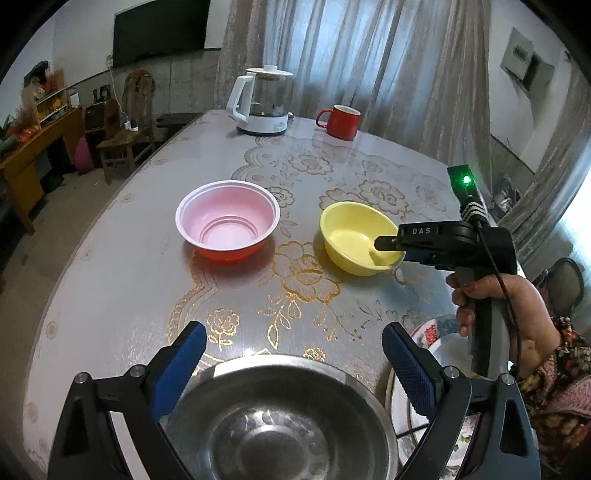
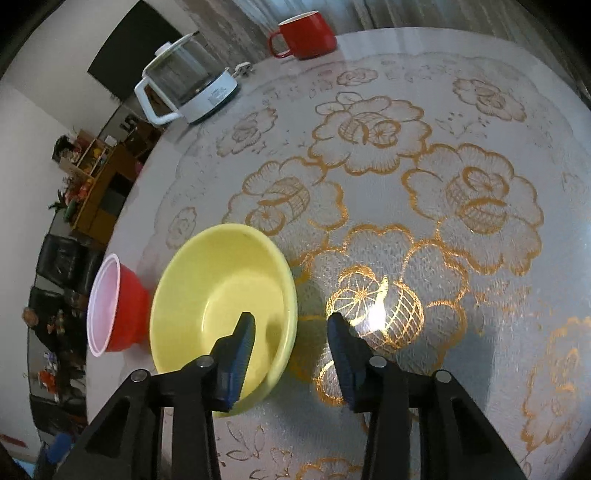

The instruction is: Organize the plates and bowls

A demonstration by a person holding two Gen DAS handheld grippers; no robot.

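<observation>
A yellow bowl (image 1: 351, 236) (image 2: 214, 288) stands upright mid-table, beside a red bowl with a pale pink inside (image 1: 227, 221) (image 2: 110, 306). My right gripper (image 2: 291, 318) (image 1: 384, 245) straddles the yellow bowl's near wall, one finger (image 2: 240, 350) inside and the other outside. Its pads stand apart from the wall, so it is open. My left gripper (image 1: 291, 332) is wide open over a steel bowl (image 1: 280, 417) at the table's near edge, and I see no pad pressing on it. Patterned plates (image 1: 439, 332) lie to the right of the steel bowl, partly hidden.
A glass kettle on a white base (image 1: 262, 99) (image 2: 188, 88) and a red mug (image 1: 341, 122) (image 2: 306, 35) stand at the far edge of the round table (image 1: 110, 277). A person's hand (image 1: 498, 306) holds the right gripper's handle. Chairs and a wooden desk stand far left.
</observation>
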